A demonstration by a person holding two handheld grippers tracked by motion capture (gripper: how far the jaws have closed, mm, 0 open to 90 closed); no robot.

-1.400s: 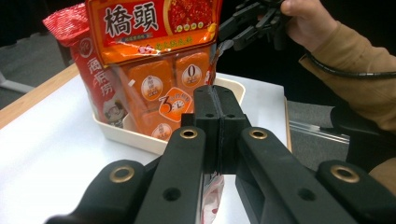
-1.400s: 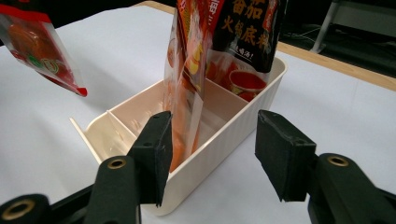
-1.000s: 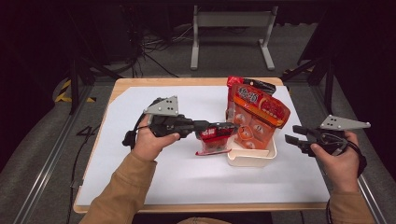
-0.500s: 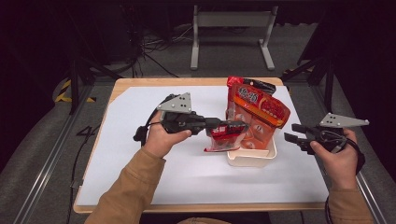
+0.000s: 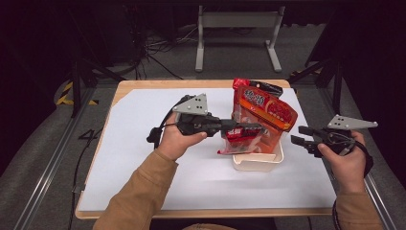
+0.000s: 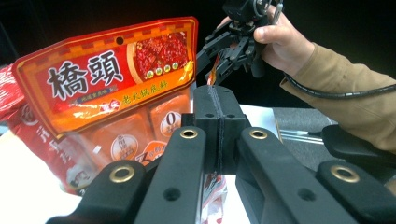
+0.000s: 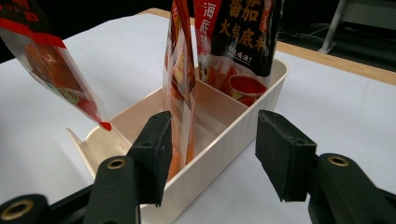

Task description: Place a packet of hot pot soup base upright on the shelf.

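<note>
High view: left gripper (image 5: pixel 256 128) clamps red packet (image 5: pixel 238 139) over bin (image 5: pixel 258 162); right gripper (image 5: pixel 300 135), 3 o'clock of bin, jaws open, empty.

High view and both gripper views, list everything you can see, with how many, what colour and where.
Table: one, white top with wooden edge, centre.
Bin: one, cream, ribbed, on the table's right half.
Upright packets: at least three, red, orange and black, standing in the bin.
Small packet: one, red and clear, at the bin's left edge, pinched in the left gripper.
Metal stand: one, grey, on the floor beyond the table.
Left gripper: one, black, shut on the small packet.
Right gripper: one, black, open, right of the bin, holding nothing.
Sleeves: two, tan, bottom edge.
</note>
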